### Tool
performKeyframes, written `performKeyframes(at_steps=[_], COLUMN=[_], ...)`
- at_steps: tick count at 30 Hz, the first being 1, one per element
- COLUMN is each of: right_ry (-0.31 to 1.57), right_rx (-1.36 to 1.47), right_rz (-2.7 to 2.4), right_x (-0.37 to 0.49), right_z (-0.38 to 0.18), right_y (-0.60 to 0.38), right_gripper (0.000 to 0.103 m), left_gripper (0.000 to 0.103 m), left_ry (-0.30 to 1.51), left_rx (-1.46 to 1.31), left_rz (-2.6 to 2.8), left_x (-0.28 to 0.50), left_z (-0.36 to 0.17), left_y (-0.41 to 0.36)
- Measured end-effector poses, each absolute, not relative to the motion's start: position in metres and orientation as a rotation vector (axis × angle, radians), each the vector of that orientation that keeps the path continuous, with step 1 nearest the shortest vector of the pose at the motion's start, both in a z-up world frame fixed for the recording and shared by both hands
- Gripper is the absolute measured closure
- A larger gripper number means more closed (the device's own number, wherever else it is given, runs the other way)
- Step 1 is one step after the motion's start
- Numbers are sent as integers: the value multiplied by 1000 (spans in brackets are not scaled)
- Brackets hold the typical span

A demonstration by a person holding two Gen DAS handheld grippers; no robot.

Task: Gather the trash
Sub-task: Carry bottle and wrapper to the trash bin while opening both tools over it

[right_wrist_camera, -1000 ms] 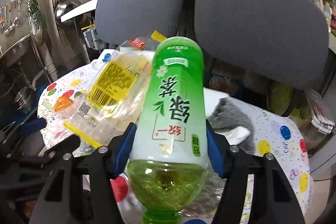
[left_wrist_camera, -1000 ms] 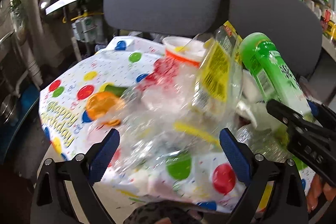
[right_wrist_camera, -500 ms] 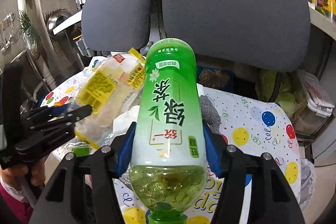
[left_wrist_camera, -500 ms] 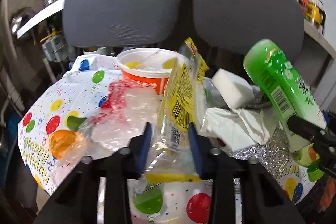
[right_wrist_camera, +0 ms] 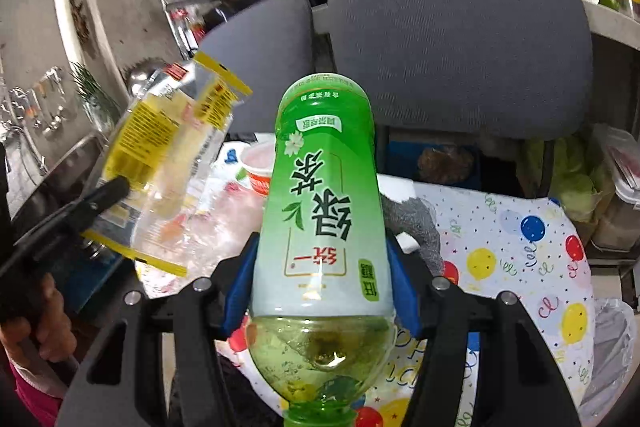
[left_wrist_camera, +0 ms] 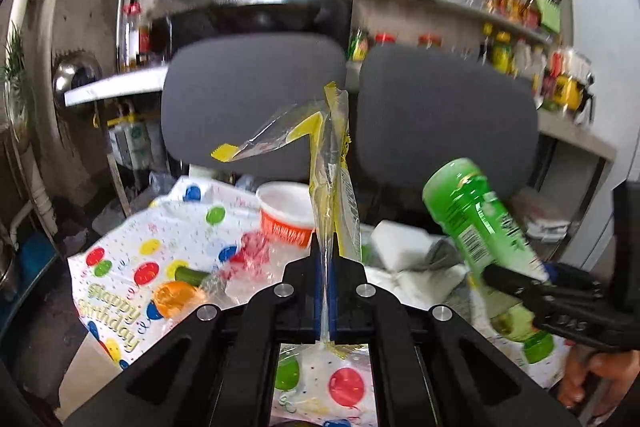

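Note:
My left gripper (left_wrist_camera: 325, 267) is shut on a clear plastic wrapper with yellow print (left_wrist_camera: 330, 179) and holds it upright above the table; the wrapper also shows in the right wrist view (right_wrist_camera: 160, 163). My right gripper (right_wrist_camera: 320, 279) is shut on a green tea bottle (right_wrist_camera: 320, 203), bottom end pointing away from me; it shows at the right of the left wrist view (left_wrist_camera: 480, 223). On the table lie an orange and white cup (left_wrist_camera: 286, 215), crumpled clear plastic (left_wrist_camera: 248, 267), a white block (left_wrist_camera: 400, 243) and white tissue (left_wrist_camera: 424, 279).
The table wears a white cloth with coloured balloons (left_wrist_camera: 160, 247), also seen in the right wrist view (right_wrist_camera: 520, 247). Two grey chair backs (left_wrist_camera: 256, 99) (left_wrist_camera: 444, 115) stand behind it. Shelves with bottles (left_wrist_camera: 520, 11) run along the right wall. A clear bag hangs at the table's right edge (right_wrist_camera: 612, 339).
My left gripper has closed on the yellow-printed wrapper and lifted it off the pile. My right gripper has risen with the green bottle still in it.

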State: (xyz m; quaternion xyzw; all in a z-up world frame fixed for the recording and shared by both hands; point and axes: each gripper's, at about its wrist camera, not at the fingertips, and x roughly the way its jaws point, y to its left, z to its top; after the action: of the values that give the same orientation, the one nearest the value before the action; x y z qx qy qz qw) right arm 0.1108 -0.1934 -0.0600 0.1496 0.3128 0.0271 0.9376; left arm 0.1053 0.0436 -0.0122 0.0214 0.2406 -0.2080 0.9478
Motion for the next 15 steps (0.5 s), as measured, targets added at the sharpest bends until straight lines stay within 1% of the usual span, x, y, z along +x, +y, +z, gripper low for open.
performKeyframes(at_steps=[6, 8, 11, 15], right_ry=[571, 551, 524, 517], right_rx=[345, 353, 360, 364], right_rz=[28, -9, -102, -296], right_x=[72, 54, 19, -39], right_z=[-39, -34, -27, -26], right_y=[-220, -234, -263, -310], right_gripper=[45, 45, 45, 45], left_gripper=[101, 101, 101, 101], left_ry=[393, 389, 390, 451], left_rx=[35, 48, 98, 124], left_rz=[-545, -601, -691, -845], left_x=[58, 48, 32, 17], left_z=[25, 31, 30, 7], left_y=[18, 2, -37, -104])
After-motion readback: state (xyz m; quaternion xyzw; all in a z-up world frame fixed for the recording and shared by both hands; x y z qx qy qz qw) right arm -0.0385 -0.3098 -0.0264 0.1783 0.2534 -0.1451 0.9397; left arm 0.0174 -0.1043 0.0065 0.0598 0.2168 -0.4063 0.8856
